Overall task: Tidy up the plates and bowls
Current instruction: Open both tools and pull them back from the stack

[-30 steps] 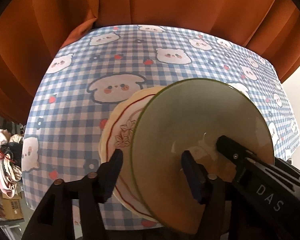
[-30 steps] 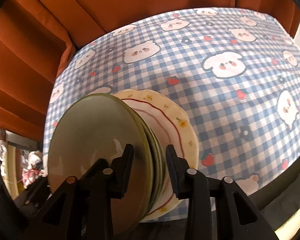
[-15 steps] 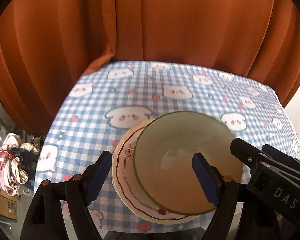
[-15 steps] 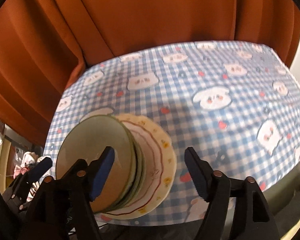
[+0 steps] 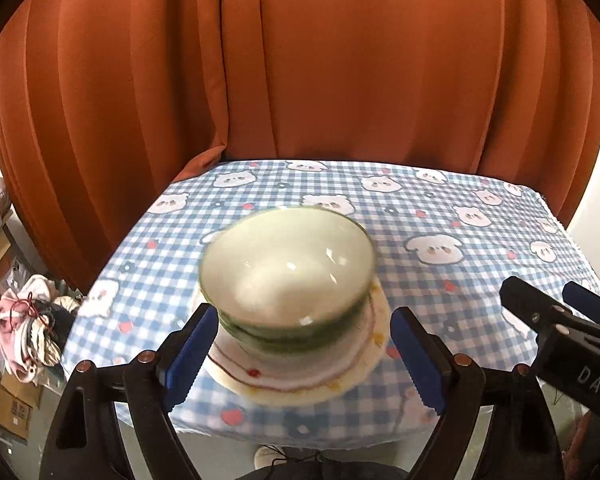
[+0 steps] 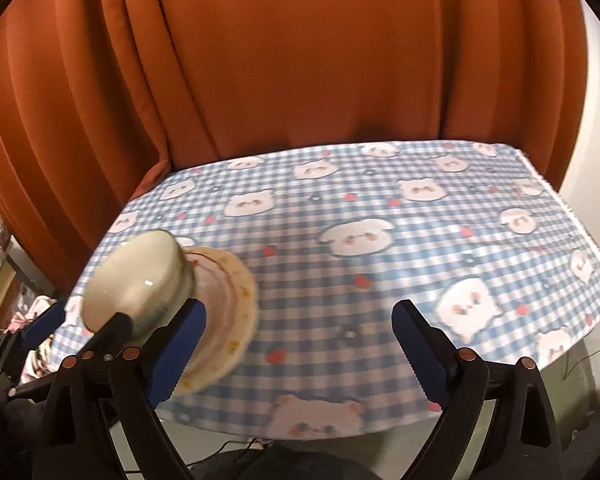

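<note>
A stack of pale green bowls (image 5: 286,276) sits on cream plates with a red rim line (image 5: 300,376) near the front left of the table. My left gripper (image 5: 300,360) is open and empty, pulled back in front of the stack. The stack also shows in the right wrist view, bowls (image 6: 136,284) on plates (image 6: 236,304). My right gripper (image 6: 296,348) is open and empty, to the right of the stack; it shows at the right in the left wrist view (image 5: 556,312).
The table wears a blue checked cloth with bear prints (image 6: 380,240). An orange curtain (image 5: 340,60) hangs behind it. Clothes and boxes (image 5: 24,328) lie on the floor at the left.
Both grippers have let go of the stack, opened wide and drawn back toward the table's front edge. The bowls and plates stay on the table.
</note>
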Demonstrator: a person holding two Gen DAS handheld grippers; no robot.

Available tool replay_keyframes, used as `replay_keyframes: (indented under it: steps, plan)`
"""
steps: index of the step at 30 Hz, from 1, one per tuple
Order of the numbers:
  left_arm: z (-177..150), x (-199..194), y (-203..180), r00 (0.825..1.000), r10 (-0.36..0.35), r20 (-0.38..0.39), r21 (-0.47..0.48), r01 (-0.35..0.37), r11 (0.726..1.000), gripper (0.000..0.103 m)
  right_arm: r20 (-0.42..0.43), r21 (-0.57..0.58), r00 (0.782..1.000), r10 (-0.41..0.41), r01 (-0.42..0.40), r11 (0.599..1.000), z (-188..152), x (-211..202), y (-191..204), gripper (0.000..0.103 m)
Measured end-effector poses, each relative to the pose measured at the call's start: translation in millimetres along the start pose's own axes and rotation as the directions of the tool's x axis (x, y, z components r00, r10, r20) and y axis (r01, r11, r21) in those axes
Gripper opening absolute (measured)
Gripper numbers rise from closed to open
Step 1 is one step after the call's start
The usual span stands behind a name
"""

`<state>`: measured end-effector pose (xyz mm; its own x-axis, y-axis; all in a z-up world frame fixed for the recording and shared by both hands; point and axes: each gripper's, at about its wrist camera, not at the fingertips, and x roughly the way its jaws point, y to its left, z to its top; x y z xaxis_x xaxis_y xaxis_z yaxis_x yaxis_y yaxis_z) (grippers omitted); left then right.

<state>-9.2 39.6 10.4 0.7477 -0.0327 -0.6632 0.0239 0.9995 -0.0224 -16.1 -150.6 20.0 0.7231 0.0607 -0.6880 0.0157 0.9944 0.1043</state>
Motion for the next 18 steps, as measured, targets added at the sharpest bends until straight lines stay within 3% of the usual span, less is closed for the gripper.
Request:
replay_keyframes:
  steps: [7,18]
  plan:
    - [-20.7,-12.5,-17.6,1.000,0.006,0.021,-0.039,-0.006,0.999,0.091,0.025,-0.007,0.998,-0.064,0.064,0.998,-24.0,-14.1,-37.3,0.097]
    - [-39.2,-20.7,-37.8,1.000,-0.004,-0.002,-0.010,0.004,1.000,0.092,0.027,-0.015,0.999,-0.037,0.037,0.999,-44.5,-26.5,-50.1,0.097]
